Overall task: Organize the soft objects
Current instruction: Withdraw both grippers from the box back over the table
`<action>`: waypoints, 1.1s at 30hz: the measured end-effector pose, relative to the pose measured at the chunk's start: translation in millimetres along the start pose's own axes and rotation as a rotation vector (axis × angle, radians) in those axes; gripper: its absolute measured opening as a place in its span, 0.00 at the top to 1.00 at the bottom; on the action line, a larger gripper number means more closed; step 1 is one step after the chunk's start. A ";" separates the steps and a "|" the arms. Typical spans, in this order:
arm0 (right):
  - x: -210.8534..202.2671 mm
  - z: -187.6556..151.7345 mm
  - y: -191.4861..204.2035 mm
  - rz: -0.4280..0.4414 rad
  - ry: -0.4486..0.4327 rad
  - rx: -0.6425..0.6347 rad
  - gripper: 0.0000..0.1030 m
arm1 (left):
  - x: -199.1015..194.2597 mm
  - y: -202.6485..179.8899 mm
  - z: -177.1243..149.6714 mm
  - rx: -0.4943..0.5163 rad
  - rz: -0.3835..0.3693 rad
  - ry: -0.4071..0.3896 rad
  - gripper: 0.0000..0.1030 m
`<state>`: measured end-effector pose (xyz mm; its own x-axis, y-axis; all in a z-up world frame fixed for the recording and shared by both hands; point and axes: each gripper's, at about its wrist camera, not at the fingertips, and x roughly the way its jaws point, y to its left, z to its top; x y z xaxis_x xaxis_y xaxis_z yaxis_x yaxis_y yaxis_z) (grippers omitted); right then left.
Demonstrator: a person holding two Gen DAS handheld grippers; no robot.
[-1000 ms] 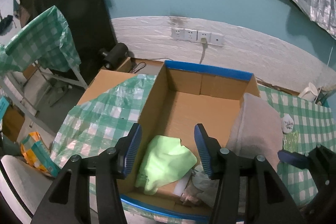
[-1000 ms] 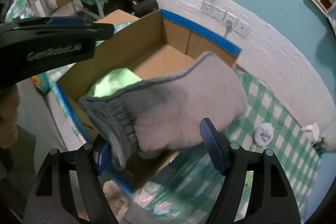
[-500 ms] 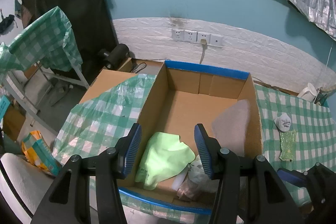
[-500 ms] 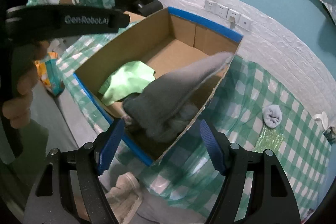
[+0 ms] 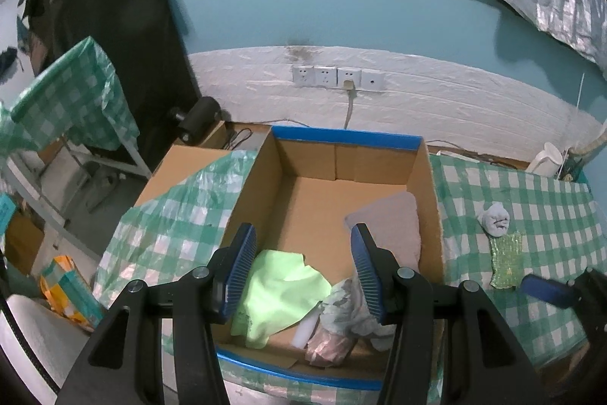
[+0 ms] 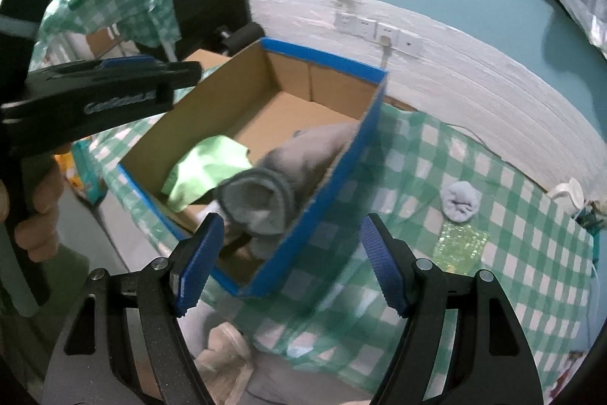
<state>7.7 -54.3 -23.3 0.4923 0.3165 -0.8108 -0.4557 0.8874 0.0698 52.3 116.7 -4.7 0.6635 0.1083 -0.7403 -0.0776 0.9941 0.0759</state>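
Note:
An open cardboard box [image 5: 341, 139] with blue-taped rims sits on a green checked table. Inside lie a grey fleece sock [image 5: 390, 226], a lime green cloth [image 5: 280, 291] and crumpled pale pieces [image 5: 341, 306] near the front. The sock [image 6: 288, 169] and the cloth [image 6: 205, 166] also show in the right wrist view, inside the box [image 6: 334, 177]. My left gripper [image 5: 303, 272] is open and empty above the box's near end. My right gripper [image 6: 292, 264] is open and empty, just outside the box's near right corner. A rolled grey sock [image 5: 495, 219] and a green glittery cloth [image 5: 504, 260] lie on the table to the right.
Wall sockets [image 5: 337, 76] with a cable are behind the box. A white jug [image 5: 546, 158] stands at the table's far right. A second checked table [image 5: 64, 101] is to the left. A snack bag [image 5: 64, 291] lies on the floor at left. Pale cloth [image 6: 224, 355] lies below the table edge.
My right gripper opened and let the grey sock drop into the box, then pulled back to the right of the box. My left gripper stayed open above the box.

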 end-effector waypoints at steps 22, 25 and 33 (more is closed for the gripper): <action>-25.4 -22.8 -105.3 -0.097 -0.041 0.208 0.28 | -7.4 -96.3 4.8 0.170 -0.022 -0.027 0.49; -27.7 -26.6 -117.2 -0.107 -0.042 0.228 0.28 | -7.0 -105.5 5.0 0.183 -0.026 -0.025 0.49; -29.5 -35.7 -145.3 -0.144 -0.035 0.275 0.28 | -2.2 -132.6 5.8 0.216 -0.040 -0.017 0.49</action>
<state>32.9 -204.5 -30.3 0.5649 0.1881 -0.8034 -0.1643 0.9798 0.1139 65.5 -15.4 -9.3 0.6757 0.0669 -0.7341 0.1093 0.9758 0.1894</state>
